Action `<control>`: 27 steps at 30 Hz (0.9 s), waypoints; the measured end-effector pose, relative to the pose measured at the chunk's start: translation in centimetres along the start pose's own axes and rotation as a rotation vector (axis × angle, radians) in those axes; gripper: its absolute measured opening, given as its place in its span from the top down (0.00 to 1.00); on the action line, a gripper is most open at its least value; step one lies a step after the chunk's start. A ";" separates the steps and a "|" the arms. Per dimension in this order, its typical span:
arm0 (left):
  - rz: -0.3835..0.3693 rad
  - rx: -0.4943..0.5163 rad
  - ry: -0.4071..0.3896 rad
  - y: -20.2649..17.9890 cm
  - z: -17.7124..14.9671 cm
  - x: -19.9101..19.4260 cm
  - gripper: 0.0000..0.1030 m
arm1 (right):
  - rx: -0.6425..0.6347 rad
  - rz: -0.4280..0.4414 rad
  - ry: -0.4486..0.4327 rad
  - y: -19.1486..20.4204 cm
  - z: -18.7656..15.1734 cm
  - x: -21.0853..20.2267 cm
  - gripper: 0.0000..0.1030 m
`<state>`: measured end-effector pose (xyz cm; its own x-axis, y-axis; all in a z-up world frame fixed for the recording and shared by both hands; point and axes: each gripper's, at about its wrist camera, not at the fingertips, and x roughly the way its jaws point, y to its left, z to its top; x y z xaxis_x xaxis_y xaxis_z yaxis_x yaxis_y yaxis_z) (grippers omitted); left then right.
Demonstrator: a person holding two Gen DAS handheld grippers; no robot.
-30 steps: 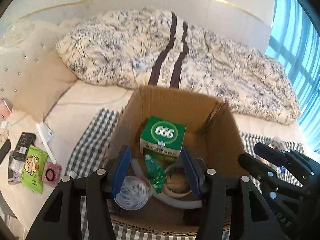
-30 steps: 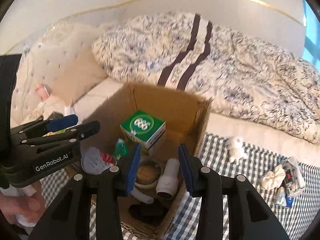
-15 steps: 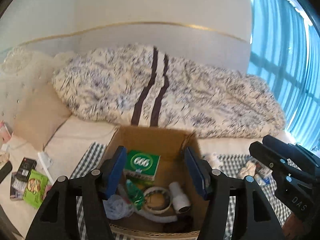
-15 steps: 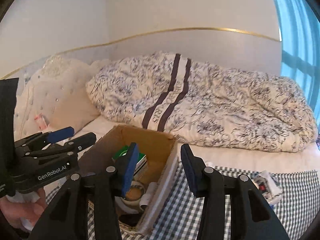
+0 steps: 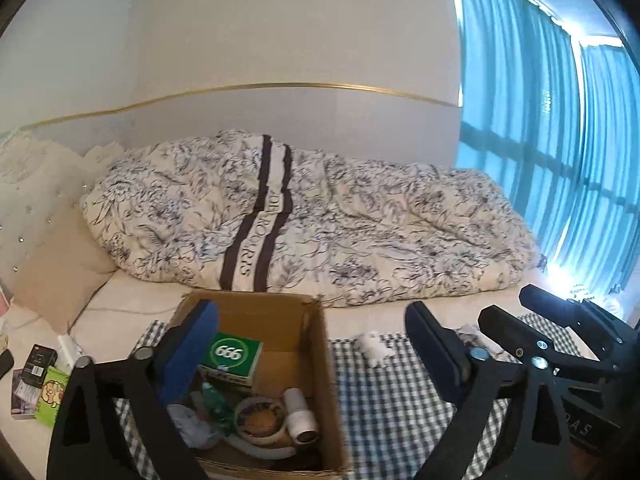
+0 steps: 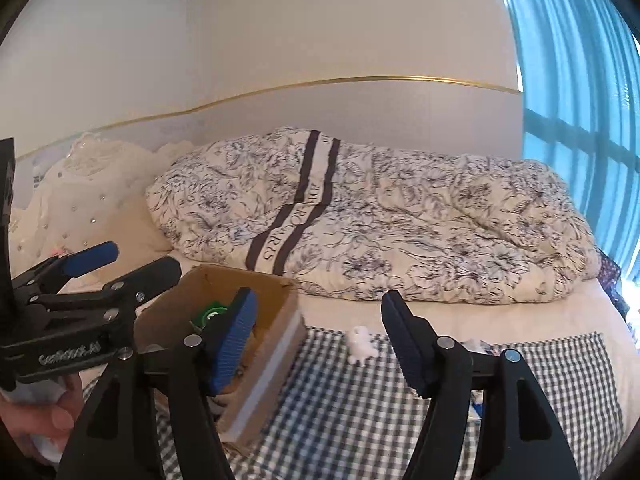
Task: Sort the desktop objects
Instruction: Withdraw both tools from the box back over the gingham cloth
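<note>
An open cardboard box (image 5: 260, 314) stands on a checked cloth (image 5: 392, 400) on the bed. It holds a green "666" carton (image 5: 236, 356), a tape roll (image 5: 258, 420), a white cylinder (image 5: 300, 416) and a clear plastic bag (image 5: 188, 428). My left gripper (image 5: 312, 354) hovers open above the box's right edge, holding nothing. My right gripper (image 6: 320, 340) is open and empty too, to the right of the box (image 6: 276, 308). A small white toy (image 6: 360, 344) lies on the cloth just beyond its fingers. The toy (image 5: 374, 344) is also in the left wrist view.
A crumpled flowered quilt (image 5: 320, 224) fills the back of the bed, with a beige pillow (image 5: 60, 272) at left. A green snack packet (image 5: 50, 394) and a black carton (image 5: 38, 360) lie left of the cloth. Small packets (image 6: 480, 348) lie on the cloth at right. Blue curtains (image 5: 560, 160) stand at right.
Both grippers have risen and tilted up away from the box, which now sits low in both views. Both pairs of jaws stand wider apart than before.
</note>
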<state>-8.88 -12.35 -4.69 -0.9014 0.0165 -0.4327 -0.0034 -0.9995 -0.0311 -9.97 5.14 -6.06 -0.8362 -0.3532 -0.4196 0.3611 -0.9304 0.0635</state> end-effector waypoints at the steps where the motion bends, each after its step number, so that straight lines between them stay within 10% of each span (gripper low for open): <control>1: 0.002 0.004 -0.003 -0.4 0.0 0.0 0.00 | 0.006 -0.005 0.000 -0.4 0.0 -0.2 0.34; 8: -0.004 0.015 0.012 -2.9 0.1 0.4 0.00 | 0.026 -0.054 -0.020 -3.3 0.4 -2.1 0.10; 27: -0.007 0.054 0.030 -8.0 -1.7 2.6 0.00 | 0.094 -0.190 0.037 -12.3 -1.8 -3.6 0.00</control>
<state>-10.51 -4.31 -7.08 -0.8877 0.0237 -0.4599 -0.0338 -0.9993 0.0139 -10.69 18.07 -7.00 -0.8690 -0.1688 -0.4652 0.1572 -0.9855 0.0638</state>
